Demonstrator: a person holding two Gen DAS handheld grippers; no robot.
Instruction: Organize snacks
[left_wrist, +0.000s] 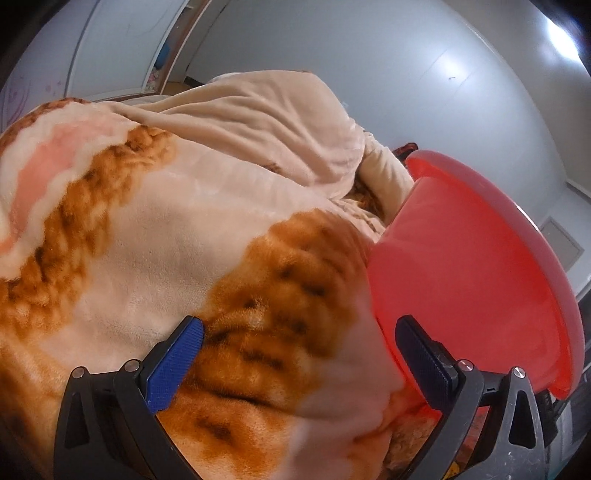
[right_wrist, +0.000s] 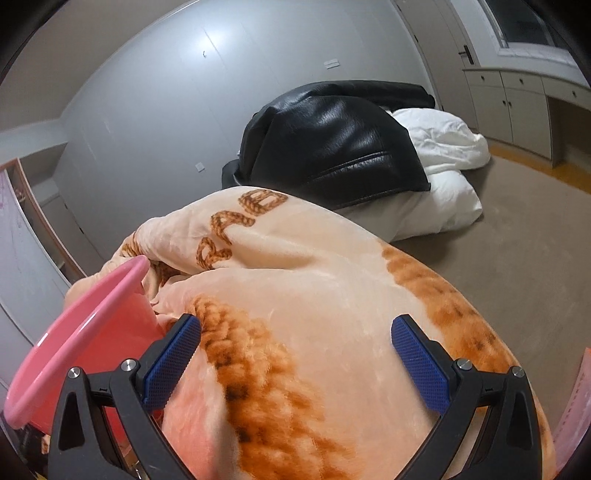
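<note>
No snack shows in either view. A cream plush blanket (left_wrist: 166, 240) with orange rope-pattern print fills the foreground. My left gripper (left_wrist: 299, 354) is open wide, with a fold of blanket bulging between its blue-padded fingers (left_wrist: 177, 365). A red plastic basin (left_wrist: 461, 258) stands tilted just right of it, its wall close to the right finger. In the right wrist view the same blanket (right_wrist: 314, 266) lies under my right gripper (right_wrist: 295, 354), which is also open wide. The basin (right_wrist: 74, 332) appears there at the lower left, beside the left finger.
Beyond the blanket a black leather jacket (right_wrist: 332, 147) is draped over a white duvet (right_wrist: 450, 184) on a beige floor (right_wrist: 517, 240). Grey walls close the back, and low white cabinets (right_wrist: 517, 107) line the far right. A doorway (left_wrist: 166, 62) opens at the far left.
</note>
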